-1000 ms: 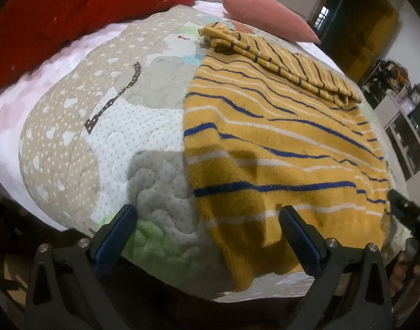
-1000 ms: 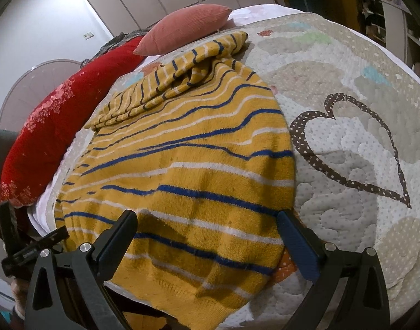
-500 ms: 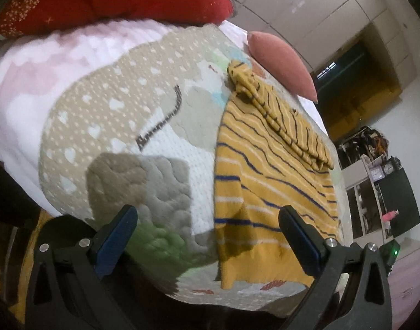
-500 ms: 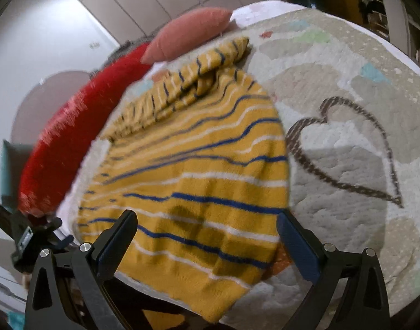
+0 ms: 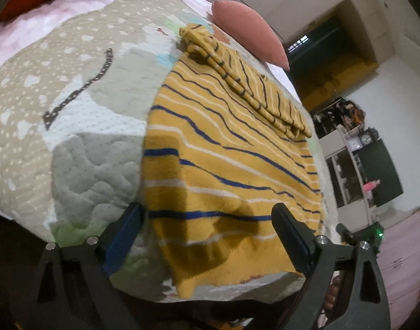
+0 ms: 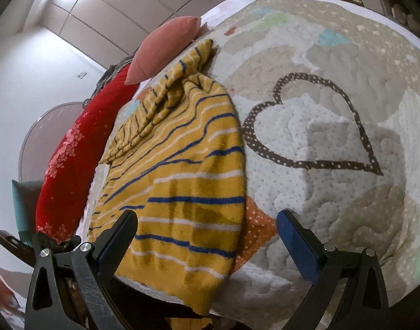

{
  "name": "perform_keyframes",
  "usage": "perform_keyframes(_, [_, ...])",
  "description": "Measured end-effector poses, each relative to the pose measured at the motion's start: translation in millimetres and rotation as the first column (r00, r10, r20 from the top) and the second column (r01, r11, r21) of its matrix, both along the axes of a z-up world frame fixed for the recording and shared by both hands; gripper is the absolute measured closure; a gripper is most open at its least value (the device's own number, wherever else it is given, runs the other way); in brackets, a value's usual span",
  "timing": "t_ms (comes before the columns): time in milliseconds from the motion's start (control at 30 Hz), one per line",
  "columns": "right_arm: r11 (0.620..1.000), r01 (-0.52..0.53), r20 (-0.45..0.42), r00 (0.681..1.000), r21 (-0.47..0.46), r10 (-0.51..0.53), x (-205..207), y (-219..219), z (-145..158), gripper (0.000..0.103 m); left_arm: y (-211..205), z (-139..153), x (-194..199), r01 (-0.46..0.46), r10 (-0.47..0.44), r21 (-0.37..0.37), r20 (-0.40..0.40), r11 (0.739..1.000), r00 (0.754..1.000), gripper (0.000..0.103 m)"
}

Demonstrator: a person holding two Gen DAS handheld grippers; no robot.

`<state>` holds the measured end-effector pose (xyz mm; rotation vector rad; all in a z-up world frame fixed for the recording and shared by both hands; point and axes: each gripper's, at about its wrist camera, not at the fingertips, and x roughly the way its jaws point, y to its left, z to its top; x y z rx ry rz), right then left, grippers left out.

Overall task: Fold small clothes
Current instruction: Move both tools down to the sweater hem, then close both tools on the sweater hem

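A yellow sweater with blue and white stripes (image 5: 223,165) lies flat on the quilted bed cover (image 5: 72,110), its sleeves bunched across the far end (image 5: 237,71). Its near hem hangs over the bed's front edge. My left gripper (image 5: 207,236) is open and empty, its jaws wide just above the hem's left corner. In the right wrist view the sweater (image 6: 182,165) lies left of centre. My right gripper (image 6: 207,236) is open and empty above the hem's right corner. The other gripper shows at the left edge (image 6: 45,242).
A pink cushion (image 5: 251,33) and a red pillow (image 6: 78,151) lie at the head of the bed. A brown dotted heart outline (image 6: 320,126) marks the quilt to the sweater's right. Shelves with small items (image 5: 356,165) stand against the wall to the right.
Both grippers pulled back and tilted up, then came down close to the sweater's near hem. Both stayed open. The sweater has not moved.
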<state>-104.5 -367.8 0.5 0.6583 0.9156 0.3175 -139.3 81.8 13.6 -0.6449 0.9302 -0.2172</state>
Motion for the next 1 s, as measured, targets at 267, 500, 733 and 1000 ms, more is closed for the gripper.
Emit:
perform_keyframes(267, [0.994, -0.103, 0.038, 0.994, 0.034, 0.102, -2, 28, -4, 0.000, -6, -7, -6, 0.060, -0.056, -0.135, 0.030, 0.989, 0.998, 0.006])
perform_keyframes(500, [0.963, -0.246, 0.065, 0.968, 0.111, 0.240, -6, 55, -9, 0.000, -13, -14, -12, 0.089, -0.088, -0.185, 0.017, 0.979, 0.996, 0.062])
perform_keyframes(733, [0.948, -0.229, 0.050, 0.973, 0.223, 0.224, -9, 43, -23, 0.006, -27, -20, -10, 0.112, -0.107, -0.221, 0.038, 0.969, 0.994, 0.032])
perform_keyframes(1000, [0.966, -0.197, 0.045, 0.980, 0.165, 0.192, -13, 54, -25, 0.013, -51, -9, -1, 0.111, -0.110, -0.057, 0.011, 0.992, 0.994, 0.048])
